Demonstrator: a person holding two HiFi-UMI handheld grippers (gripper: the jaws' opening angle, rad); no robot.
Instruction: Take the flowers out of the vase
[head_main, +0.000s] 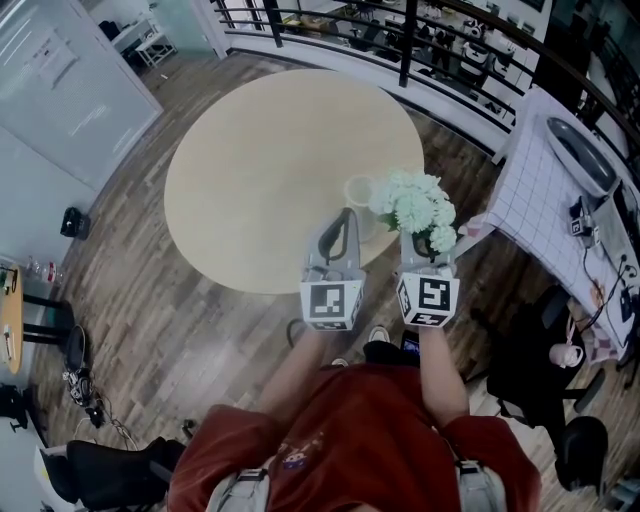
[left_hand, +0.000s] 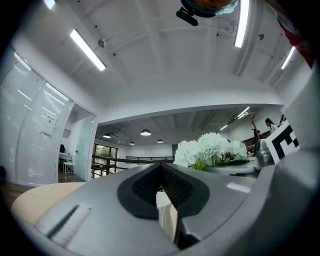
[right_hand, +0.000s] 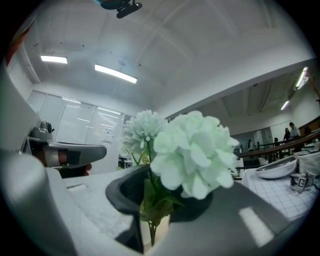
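You look most of the way through this: the flowers (head_main: 415, 205) appear to be out of the vase (head_main: 358, 190), whose mouth looks empty in the head view. The bunch sits just to its right, over the near edge of the desk (head_main: 250, 160). What seems left is to carry them clear and set them down, if you mean to. Your right tool (right_hand: 152, 205) is closed down to a narrow gap on the green stems, with the leaves bunched between the dark pads and the pale heads standing above the jaws, so the flowers are firmly in its hold. Your left tool (left_hand: 162, 195) has its jaws drawn almost together, with only a thin pale strip in the gap. From these views I can't tell whether that strip is the vase or the desk. In the head view its tip lies right at the vase's left side, and whether it presses there is unclear.
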